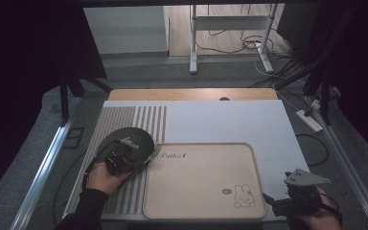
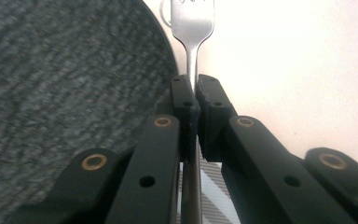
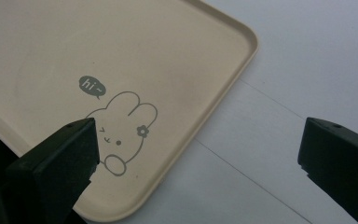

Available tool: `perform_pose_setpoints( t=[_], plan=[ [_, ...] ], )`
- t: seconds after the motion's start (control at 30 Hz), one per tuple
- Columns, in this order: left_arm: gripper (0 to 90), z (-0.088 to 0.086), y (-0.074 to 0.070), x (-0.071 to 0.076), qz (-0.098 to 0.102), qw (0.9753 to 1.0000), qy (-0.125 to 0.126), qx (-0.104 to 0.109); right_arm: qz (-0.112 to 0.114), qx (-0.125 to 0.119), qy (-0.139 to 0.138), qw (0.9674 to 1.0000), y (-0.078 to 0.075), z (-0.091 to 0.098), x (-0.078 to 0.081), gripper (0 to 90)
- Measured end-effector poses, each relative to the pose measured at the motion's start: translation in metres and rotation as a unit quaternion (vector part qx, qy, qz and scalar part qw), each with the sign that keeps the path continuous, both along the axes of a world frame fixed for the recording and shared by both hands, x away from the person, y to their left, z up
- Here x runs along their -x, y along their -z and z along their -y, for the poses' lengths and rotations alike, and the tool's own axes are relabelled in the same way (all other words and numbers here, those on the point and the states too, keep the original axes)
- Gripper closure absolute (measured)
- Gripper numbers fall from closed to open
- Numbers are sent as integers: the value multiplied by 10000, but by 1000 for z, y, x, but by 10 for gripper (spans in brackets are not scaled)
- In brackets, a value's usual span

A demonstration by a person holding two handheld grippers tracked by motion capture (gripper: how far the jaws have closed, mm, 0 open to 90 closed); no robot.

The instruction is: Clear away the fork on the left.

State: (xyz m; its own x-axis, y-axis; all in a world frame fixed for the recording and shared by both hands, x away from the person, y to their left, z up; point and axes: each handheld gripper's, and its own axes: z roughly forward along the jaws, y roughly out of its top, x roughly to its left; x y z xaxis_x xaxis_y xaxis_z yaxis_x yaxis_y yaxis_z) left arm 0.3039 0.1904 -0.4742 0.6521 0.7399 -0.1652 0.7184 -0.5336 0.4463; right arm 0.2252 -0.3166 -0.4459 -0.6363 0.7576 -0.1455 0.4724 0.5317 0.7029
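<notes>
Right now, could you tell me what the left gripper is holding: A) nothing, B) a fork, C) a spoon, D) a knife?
B: the left gripper has its jaws shut on the handle of a fork, whose tines show just beyond them.

Beige tray [image 1: 201, 191] with grey rabbit drawing [image 3: 121, 135]; speckled dark grey round mat [image 1: 127, 139]; silver fork [image 2: 193, 28]; white worktop [image 1: 230, 120] with grey-striped area [image 1: 148, 120]; black gripper [image 2: 196, 100].

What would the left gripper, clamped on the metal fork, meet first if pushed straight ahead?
Probably the near-left rim of the beige rabbit-print tray: the left gripper points the silver metal fork at it, tines leading beside the dark round mat. Height above the rim is unclear.
</notes>
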Motion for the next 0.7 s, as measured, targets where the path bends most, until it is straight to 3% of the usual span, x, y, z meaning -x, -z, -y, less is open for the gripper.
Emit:
perform_pose_setpoints(
  t=[0.3,0.7],
  plan=[
    [863,24,2,4,-61,9999,84,40,-16,14,-1,10000,0,0,0,0],
    [862,73,4,-1,-105,9997,201,14,-29,38,-10,10000,1,-1,-1,0]
  ],
)
